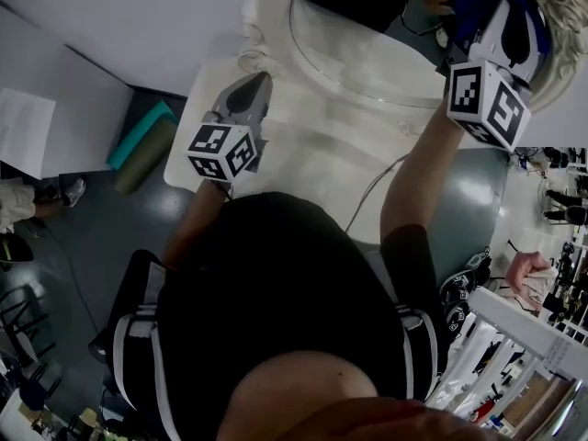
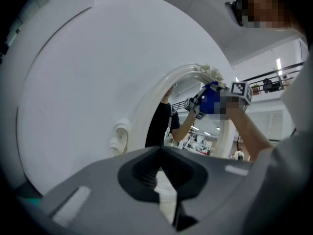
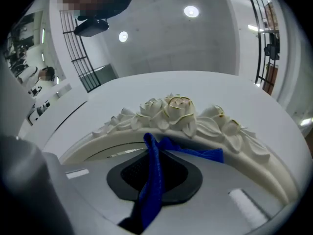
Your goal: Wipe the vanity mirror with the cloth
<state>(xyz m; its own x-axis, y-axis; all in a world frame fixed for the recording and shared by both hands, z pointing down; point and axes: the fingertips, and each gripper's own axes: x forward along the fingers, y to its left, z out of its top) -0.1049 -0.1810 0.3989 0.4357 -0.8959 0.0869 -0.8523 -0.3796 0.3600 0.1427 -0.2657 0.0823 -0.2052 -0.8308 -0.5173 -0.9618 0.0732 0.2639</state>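
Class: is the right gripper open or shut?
Shut: the right gripper pinches the blue cloth between its jaws, by the vanity mirror, at its rose-carved frame.

head view dim, underexposed | ceiling lamps (image 3: 190, 11) glare overhead | gripper views fisheye-bent, corners black, foreground soft

**Tight at the mirror's crest, open over the table**

I am seeing the right gripper (image 3: 155, 155), clamped on the cloth (image 3: 205, 154), crowding against the carved roses (image 3: 171, 109) on top of the vanity mirror (image 1: 367, 58). The wall (image 2: 73, 82) is standing close behind. The left gripper (image 1: 253, 88), jaws together, is hovering over bare table (image 1: 312, 145), where room is lying open. A cable (image 1: 367, 191) is crossing that surface, possibly loose; the view is dim.
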